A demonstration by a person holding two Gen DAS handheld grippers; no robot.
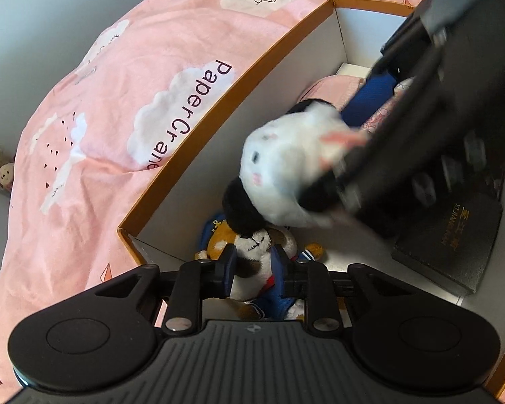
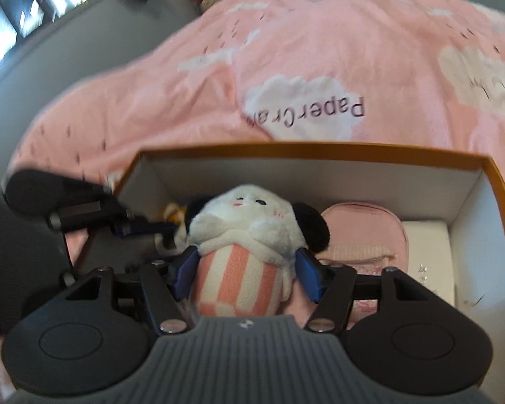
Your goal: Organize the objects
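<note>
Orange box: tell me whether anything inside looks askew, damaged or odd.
Nothing looks damaged or spilled in the orange box. The white plush sits upright between the right gripper fingers; the calico plush, pinched by the left gripper, lies slumped in the corner. The black case lies flat, the pink pouch at the far wall.

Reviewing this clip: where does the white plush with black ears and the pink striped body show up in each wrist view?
Left wrist view: the white plush is right of centre, above the calico plush, at the right gripper.
Right wrist view: the white plush sits low in the centre, between the right gripper fingers.
Shared landmark: the orange-rimmed box on the pink bedding.
</note>
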